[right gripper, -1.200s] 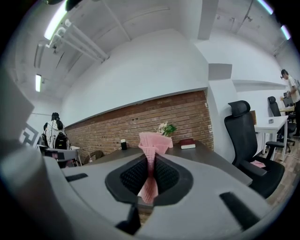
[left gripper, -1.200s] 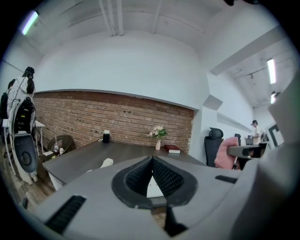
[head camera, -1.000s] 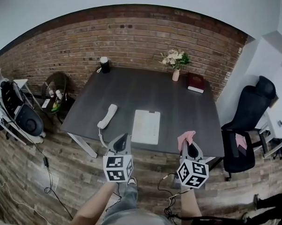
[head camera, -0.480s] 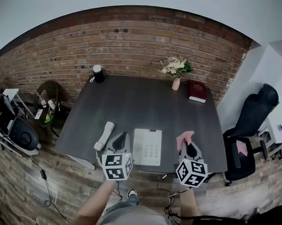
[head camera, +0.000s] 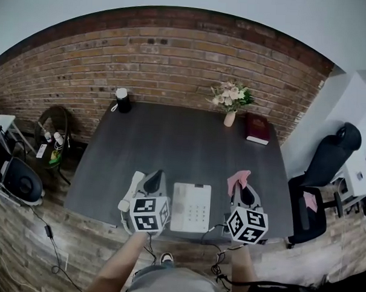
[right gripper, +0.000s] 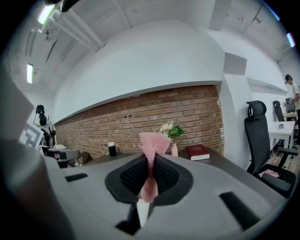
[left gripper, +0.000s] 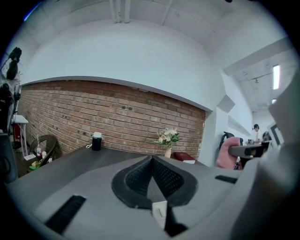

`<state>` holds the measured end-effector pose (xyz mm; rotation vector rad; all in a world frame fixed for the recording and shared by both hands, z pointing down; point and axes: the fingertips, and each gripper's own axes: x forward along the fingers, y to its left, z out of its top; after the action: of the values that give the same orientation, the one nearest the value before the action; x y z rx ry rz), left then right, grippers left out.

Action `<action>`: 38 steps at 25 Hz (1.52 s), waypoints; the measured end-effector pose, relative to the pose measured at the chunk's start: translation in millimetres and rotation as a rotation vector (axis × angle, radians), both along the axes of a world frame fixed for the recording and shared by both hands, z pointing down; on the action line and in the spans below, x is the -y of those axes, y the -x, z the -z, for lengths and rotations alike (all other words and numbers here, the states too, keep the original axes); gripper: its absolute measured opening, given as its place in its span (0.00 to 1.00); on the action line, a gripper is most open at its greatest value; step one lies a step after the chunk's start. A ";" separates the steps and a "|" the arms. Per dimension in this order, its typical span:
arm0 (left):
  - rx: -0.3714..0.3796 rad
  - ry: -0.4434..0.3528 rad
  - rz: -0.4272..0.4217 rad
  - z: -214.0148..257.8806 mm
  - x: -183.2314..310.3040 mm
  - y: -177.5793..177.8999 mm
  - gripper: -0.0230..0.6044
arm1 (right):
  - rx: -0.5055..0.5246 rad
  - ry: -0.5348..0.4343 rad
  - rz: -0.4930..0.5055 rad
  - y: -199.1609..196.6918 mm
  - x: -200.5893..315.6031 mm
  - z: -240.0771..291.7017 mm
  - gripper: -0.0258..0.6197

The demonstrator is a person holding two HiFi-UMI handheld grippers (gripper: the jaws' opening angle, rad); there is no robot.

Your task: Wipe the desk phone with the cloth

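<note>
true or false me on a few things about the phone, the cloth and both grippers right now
1. The right hand-held gripper is shut on the pink cloth. True.
2. The handset sits on the phone base. False: it lies on the desk, left of the base.
3. The left hand-held gripper holds the handset. False: its jaws are together with nothing between them.
4. A vase of flowers and a red book stand at the far side of the desk. True.
</note>
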<state>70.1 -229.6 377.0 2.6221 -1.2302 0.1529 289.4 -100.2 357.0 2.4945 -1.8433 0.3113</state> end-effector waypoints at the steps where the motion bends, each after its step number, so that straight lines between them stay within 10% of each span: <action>1: 0.000 0.005 0.001 -1.6 3.0 -1.3 0.04 | 0.000 0.004 0.000 -1.4 1.8 -0.7 0.07; 38: 0.089 0.166 0.230 -79.0 -26.1 58.0 0.04 | -0.002 0.186 0.272 25.9 34.9 -63.2 0.07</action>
<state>12.1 -203.5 456.0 2.3362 -1.4692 0.3178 263.5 -135.2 420.2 2.0931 -2.0163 0.4456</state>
